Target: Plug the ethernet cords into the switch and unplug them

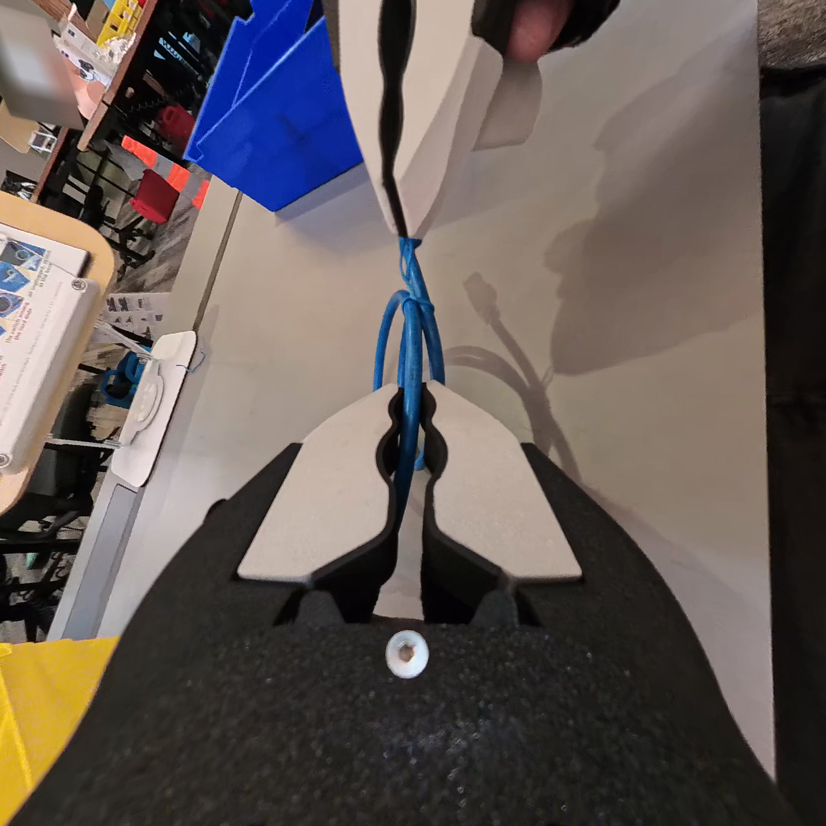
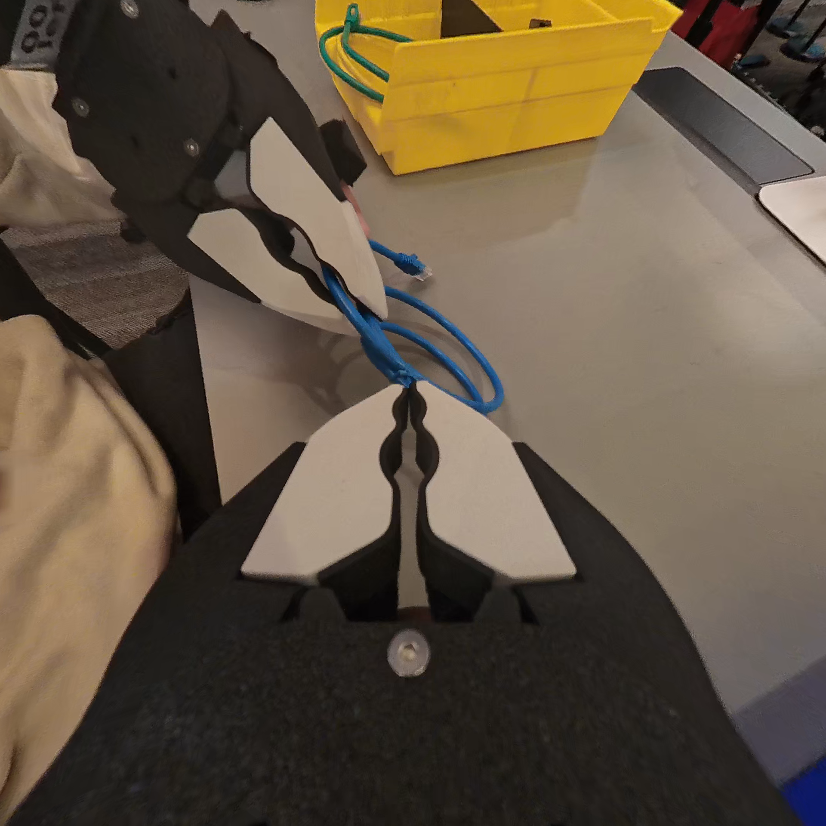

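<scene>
In the left wrist view, a coiled blue ethernet cord is pinched between the fingers of the left gripper above the grey worktop, while the twist tie at the coil's far end is nipped by the closed tips of the right gripper, a blue bin lying beyond. In the right wrist view, the right gripper is seen pressed together on that tie, the cord's loops and clear plug hang just over the worktop, and a yellow bin holding a green cord is set farther back.

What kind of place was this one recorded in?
Probably a workshop or lab storeroom: a grey worktable holding a yellow parts bin and a blue bin, with stocked shelving behind.
</scene>
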Motion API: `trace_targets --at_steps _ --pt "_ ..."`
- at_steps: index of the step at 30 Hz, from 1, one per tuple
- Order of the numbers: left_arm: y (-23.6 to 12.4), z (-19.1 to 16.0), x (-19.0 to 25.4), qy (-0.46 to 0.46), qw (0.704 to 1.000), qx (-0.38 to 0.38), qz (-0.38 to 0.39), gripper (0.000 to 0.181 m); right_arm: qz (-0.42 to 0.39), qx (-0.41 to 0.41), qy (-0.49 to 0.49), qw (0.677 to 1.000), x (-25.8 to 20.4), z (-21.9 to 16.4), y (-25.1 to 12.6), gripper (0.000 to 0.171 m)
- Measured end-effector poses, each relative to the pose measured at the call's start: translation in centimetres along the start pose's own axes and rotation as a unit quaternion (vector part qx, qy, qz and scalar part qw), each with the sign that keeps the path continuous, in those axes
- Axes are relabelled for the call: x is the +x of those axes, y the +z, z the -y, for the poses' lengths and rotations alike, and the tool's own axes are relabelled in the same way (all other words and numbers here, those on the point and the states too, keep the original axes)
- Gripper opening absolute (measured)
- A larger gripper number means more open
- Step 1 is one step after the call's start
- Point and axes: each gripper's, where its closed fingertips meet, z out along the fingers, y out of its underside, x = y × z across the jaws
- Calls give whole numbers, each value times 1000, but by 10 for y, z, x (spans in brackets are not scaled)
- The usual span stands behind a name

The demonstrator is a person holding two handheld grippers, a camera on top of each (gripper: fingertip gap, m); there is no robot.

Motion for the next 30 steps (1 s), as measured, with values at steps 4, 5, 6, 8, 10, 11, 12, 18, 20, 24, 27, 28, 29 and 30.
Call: trace_targets --at_steps 4,5,6,8,10,11,12,18,20,24,27,28,29,30 --pt "0 2 -1 -5 1000 7 1 5 2 6 39 999 8 -6 2 0" --pt "-1 3 0 -5 1000 10 -1 5 0 4 51 999 11 -7 3 0" --pt "-1 4 0 -5 1000 10 -2 5 -2 9 59 998 14 -7 4 0" --pt "-1 3 0 -2 1000 9 1 5 12 33 73 997 12 -2 2 0" --pt "-2 3 -1 -5 1000 9 0 5 24 44 78 996 10 2 -2 0" --pt "-2 2 -2 -6 1000 10 1 5 19 39 76 996 11 1 -3 1" --pt "-2 2 -2 -6 1000 9 1 5 14 34 74 997 13 -1 -4 4" --pt "-2 2 0 3 1000 8 2 6 56 28 136 989 5 -1 2 17" --pt "-1 2 1 6 1000 6 2 5 65 24 152 986 3 -1 3 17" --pt "-1 2 2 6 1000 6 -2 5 59 23 148 987 3 -1 5 12" --pt "-1 2 3 10 1000 4 -3 5 45 17 137 989 4 -2 8 5" --pt "0 2 4 13 1000 3 -2 5 41 18 131 990 4 -1 8 3" --pt "0 2 4 15 1000 2 -2 5 37 22 125 991 4 0 8 2" --pt "0 2 4 15 1000 1 -3 5 34 23 119 992 4 1 8 2"
